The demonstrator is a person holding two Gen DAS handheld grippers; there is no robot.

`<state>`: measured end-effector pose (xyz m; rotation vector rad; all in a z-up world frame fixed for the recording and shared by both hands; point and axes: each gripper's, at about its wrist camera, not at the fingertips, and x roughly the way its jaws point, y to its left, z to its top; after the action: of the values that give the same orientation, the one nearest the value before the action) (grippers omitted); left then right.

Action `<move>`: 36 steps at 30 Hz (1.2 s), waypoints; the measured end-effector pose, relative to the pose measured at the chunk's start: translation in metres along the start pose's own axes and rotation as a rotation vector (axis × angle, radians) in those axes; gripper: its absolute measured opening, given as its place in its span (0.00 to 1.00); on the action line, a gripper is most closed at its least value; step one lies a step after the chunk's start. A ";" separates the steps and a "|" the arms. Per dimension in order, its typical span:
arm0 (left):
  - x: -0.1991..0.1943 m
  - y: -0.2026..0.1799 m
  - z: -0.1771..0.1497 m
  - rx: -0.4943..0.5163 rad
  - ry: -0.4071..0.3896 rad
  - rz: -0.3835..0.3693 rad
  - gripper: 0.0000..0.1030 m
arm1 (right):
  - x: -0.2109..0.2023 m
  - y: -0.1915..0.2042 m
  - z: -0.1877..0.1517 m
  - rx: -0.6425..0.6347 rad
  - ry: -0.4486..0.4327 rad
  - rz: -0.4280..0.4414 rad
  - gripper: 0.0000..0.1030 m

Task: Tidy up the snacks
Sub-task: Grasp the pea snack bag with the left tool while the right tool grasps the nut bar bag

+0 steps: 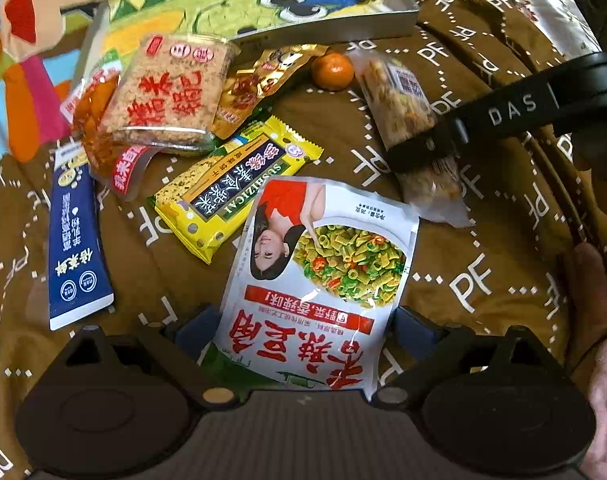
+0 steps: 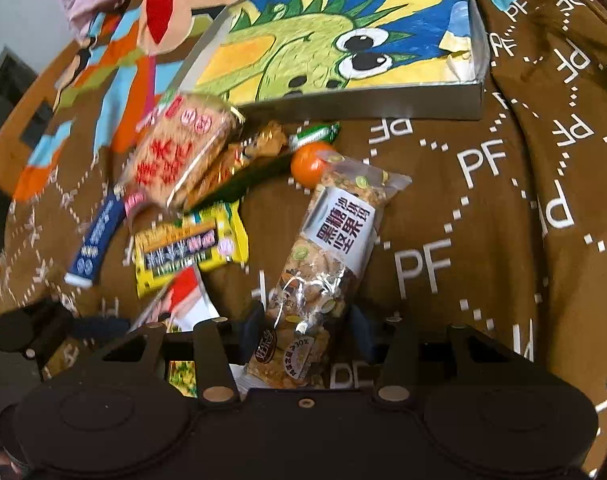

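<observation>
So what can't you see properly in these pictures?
- Left view: the bottom of the white packet is hidden by the left gripper.
- Right view: the bottom of the nut bar is cut off by the right gripper.
- Right view: the square rice cracker pack is too blurred to read.
- Both views: the box runs off the top.

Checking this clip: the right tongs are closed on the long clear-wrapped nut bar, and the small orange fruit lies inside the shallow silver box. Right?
Not quite. The small orange fruit lies outside the shallow silver box, on the brown cloth just in front of its wall, as the right wrist view shows. The right tongs are closed on the long clear-wrapped nut bar.
</observation>
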<state>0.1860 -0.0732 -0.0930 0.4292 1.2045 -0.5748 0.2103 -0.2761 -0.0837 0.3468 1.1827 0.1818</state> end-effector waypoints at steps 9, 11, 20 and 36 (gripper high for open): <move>0.008 0.002 -0.012 0.008 -0.071 0.011 1.00 | 0.010 0.002 0.001 0.006 0.012 0.001 0.62; 0.009 0.002 -0.010 0.016 -0.067 0.011 1.00 | 0.008 0.002 -0.002 0.009 -0.005 -0.023 0.54; -0.001 0.001 -0.016 0.018 -0.113 0.014 0.82 | -0.003 0.000 -0.014 0.047 -0.062 -0.041 0.42; -0.035 0.014 -0.019 -0.157 -0.340 -0.063 0.73 | -0.033 0.019 -0.017 -0.075 -0.258 -0.122 0.40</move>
<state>0.1718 -0.0442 -0.0659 0.1521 0.9307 -0.5758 0.1827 -0.2662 -0.0541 0.2234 0.9358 0.0722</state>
